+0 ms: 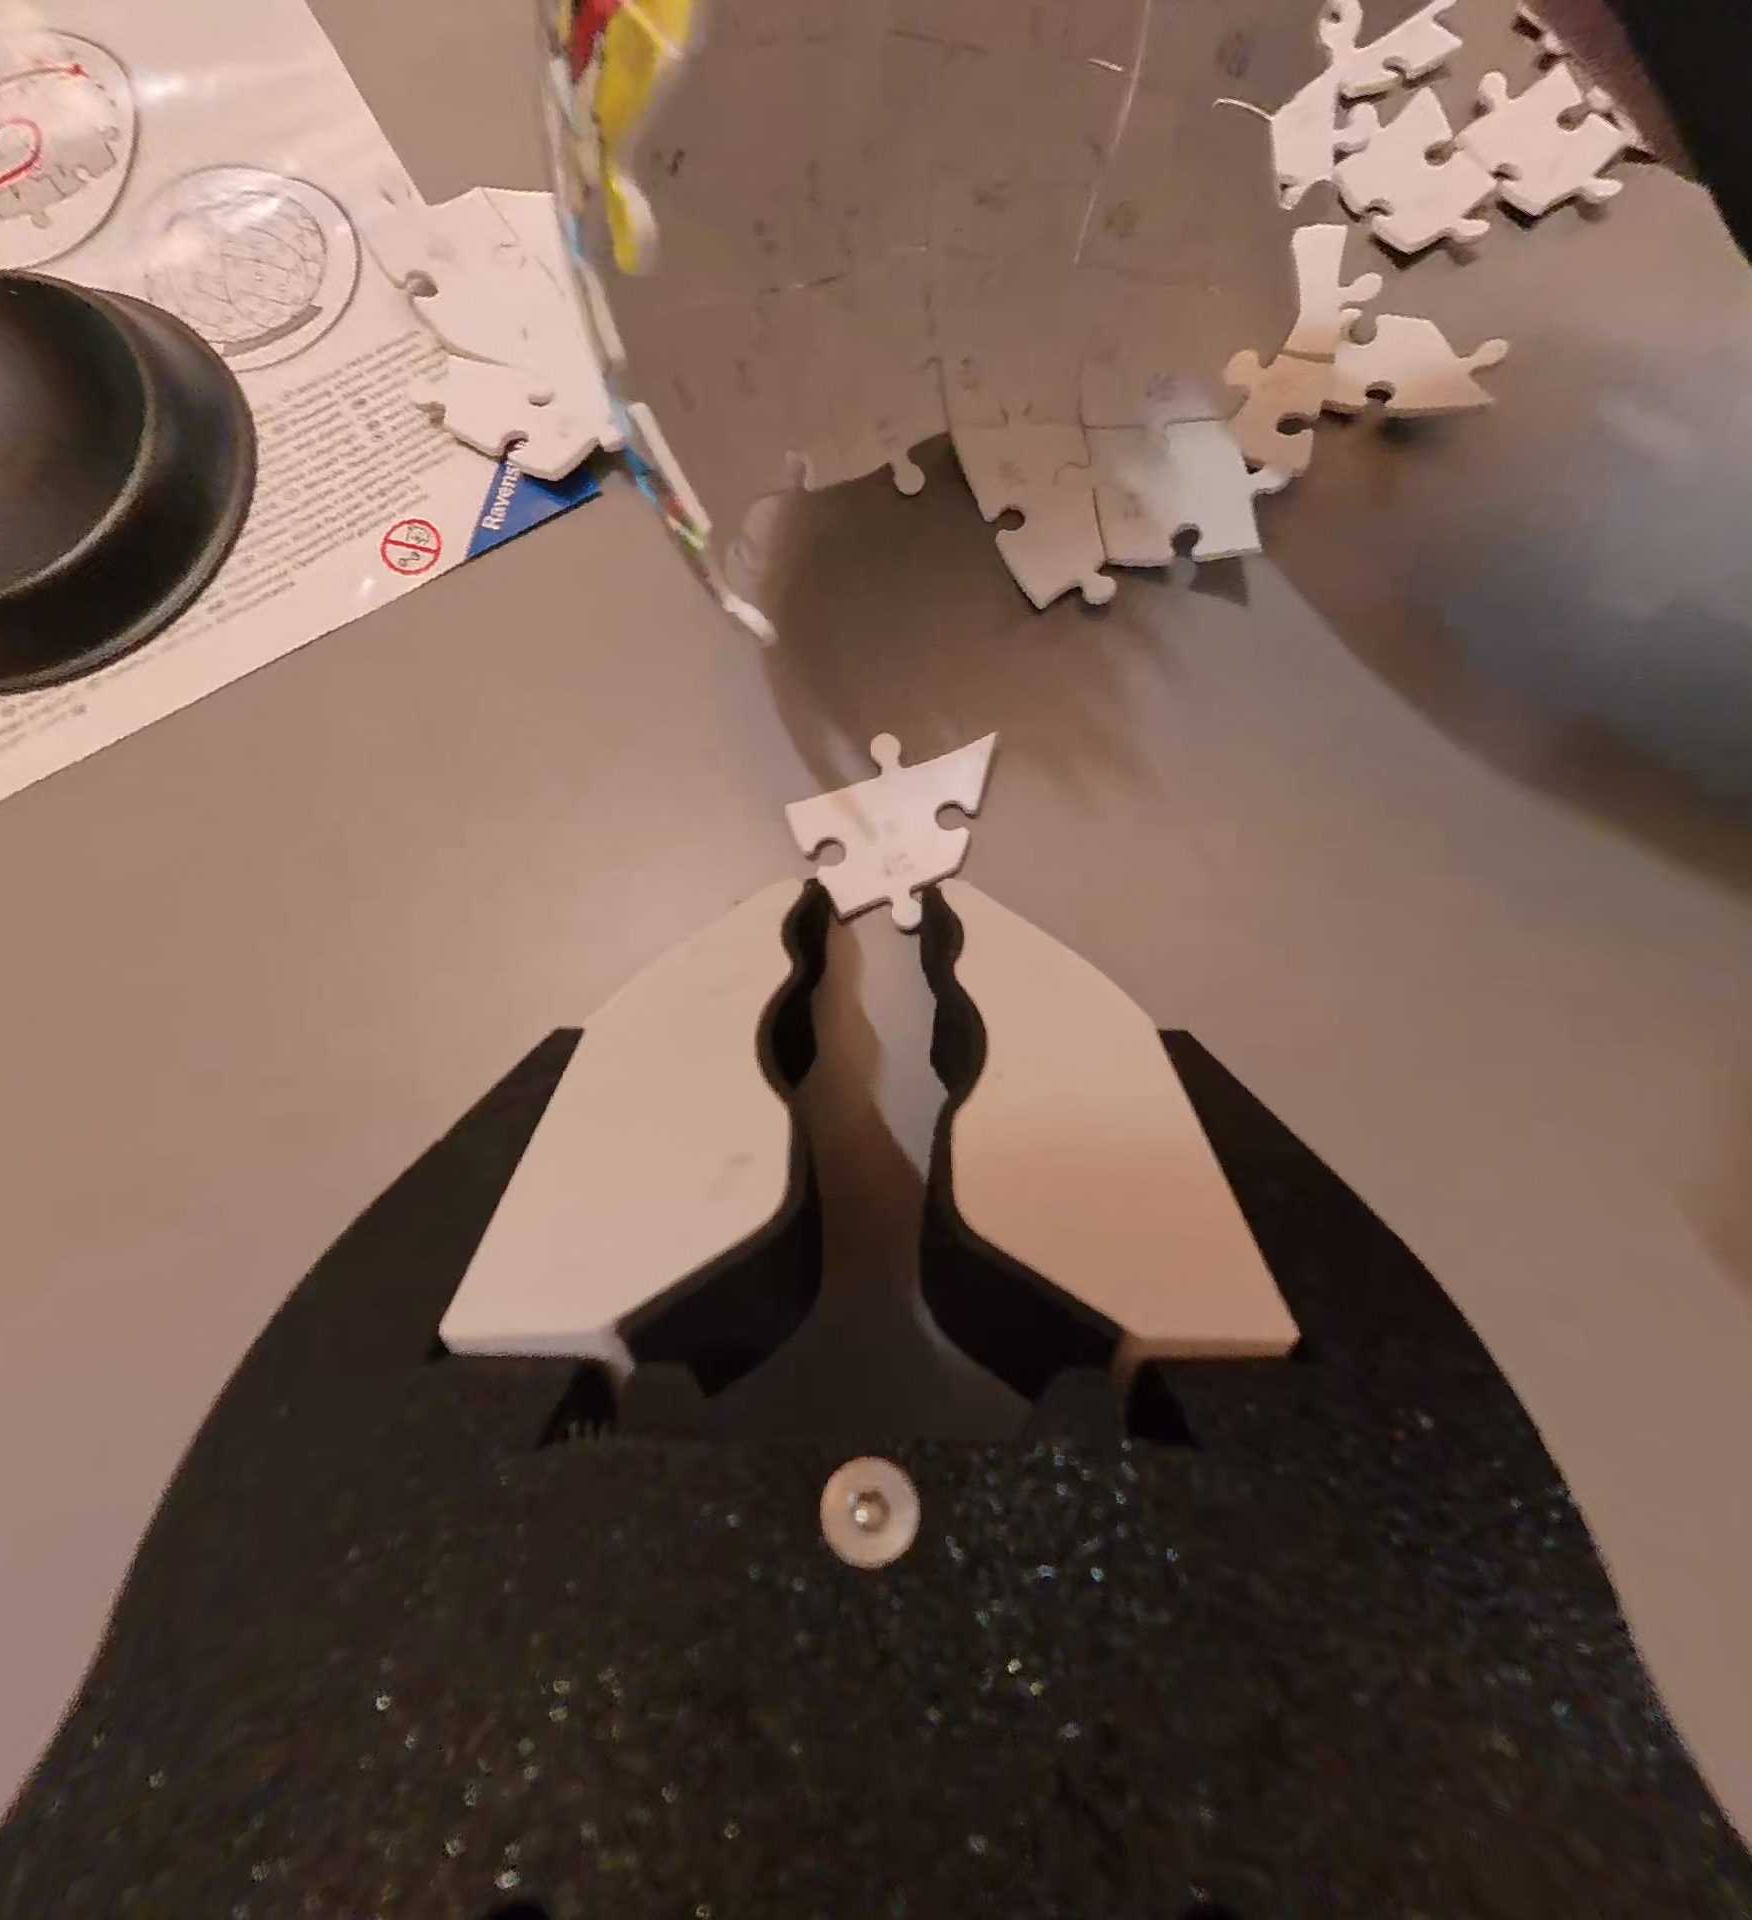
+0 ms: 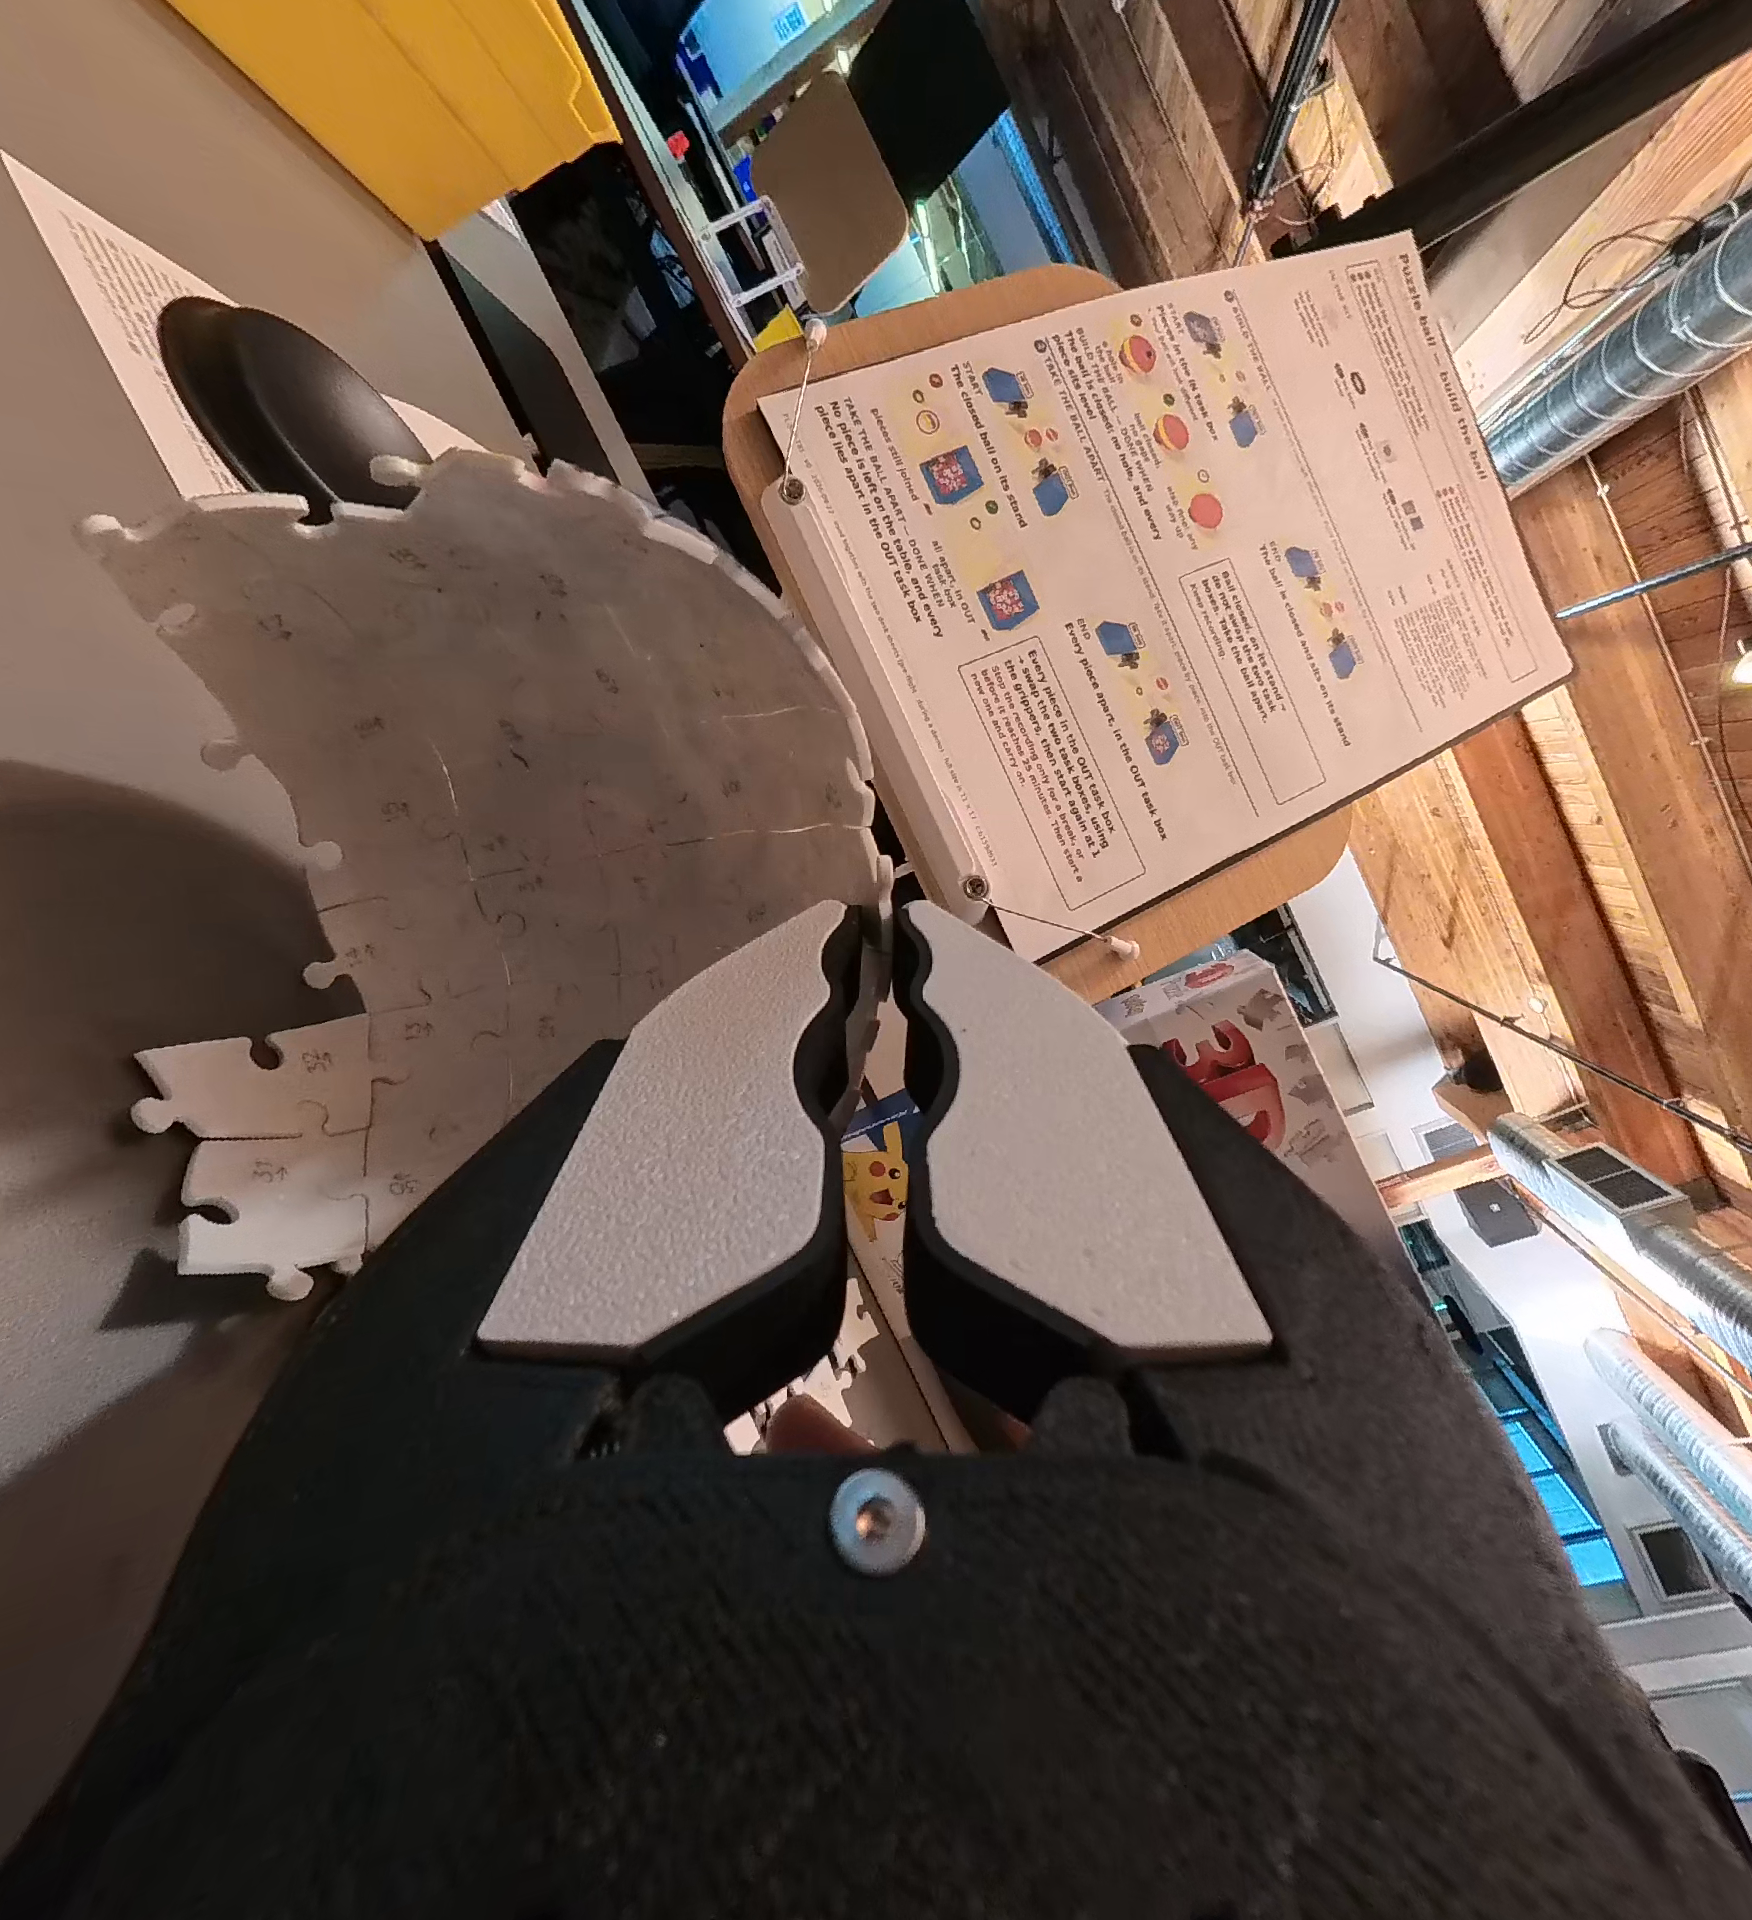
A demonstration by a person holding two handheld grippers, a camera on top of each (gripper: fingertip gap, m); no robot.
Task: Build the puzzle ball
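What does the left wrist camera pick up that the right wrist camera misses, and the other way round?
Only the left wrist view shows the single white puzzle piece pinched in the left gripper and the loose white pieces heaped on the grey table.

Only the right wrist view shows the clipboard with a printed sheet, the yellow bin and the right gripper clamping the shell's rim.

Both show the half-built curved puzzle shell and the round black stand on a paper leaflet.

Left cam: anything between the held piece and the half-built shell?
Nothing. In the left wrist view only bare grey table lies between the loose piece in the left gripper and the shell.
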